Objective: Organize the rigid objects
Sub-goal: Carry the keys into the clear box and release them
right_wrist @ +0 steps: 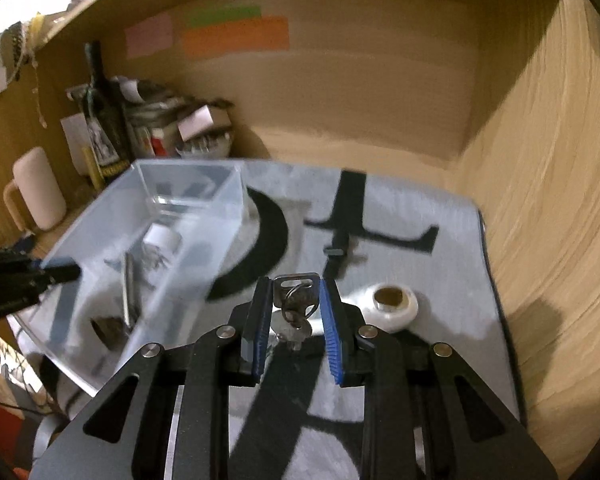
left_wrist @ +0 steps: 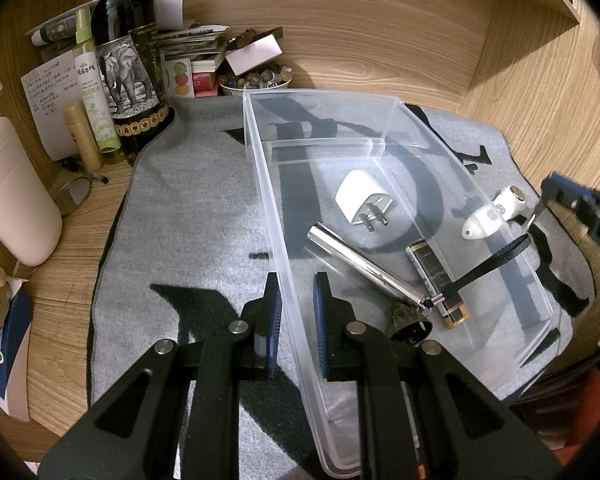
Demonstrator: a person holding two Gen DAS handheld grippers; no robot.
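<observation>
A clear plastic bin (left_wrist: pixel 260 148) stands on the grey mat (left_wrist: pixel 188 208). In it lie a white charger plug (left_wrist: pixel 362 200), a silver flashlight (left_wrist: pixel 360 266) with a black strap, and a small battery-like device (left_wrist: pixel 436 280). My left gripper (left_wrist: pixel 296 312) straddles the bin's left wall, jaws close on it. My right gripper (right_wrist: pixel 294 312) is shut on a bunch of keys (right_wrist: pixel 294 304), held above the mat right of the bin (right_wrist: pixel 188 184). A white knob-shaped object (right_wrist: pixel 390 304) lies on the mat just beyond; it also shows outside the bin in the left wrist view (left_wrist: pixel 494 212).
A wine bottle (left_wrist: pixel 130 72), spray bottle (left_wrist: pixel 94 88), papers, books and a bowl of small stones (left_wrist: pixel 256 80) crowd the back left. A cream mug (left_wrist: pixel 12 196) stands at left. Wooden walls enclose the desk at the back and right.
</observation>
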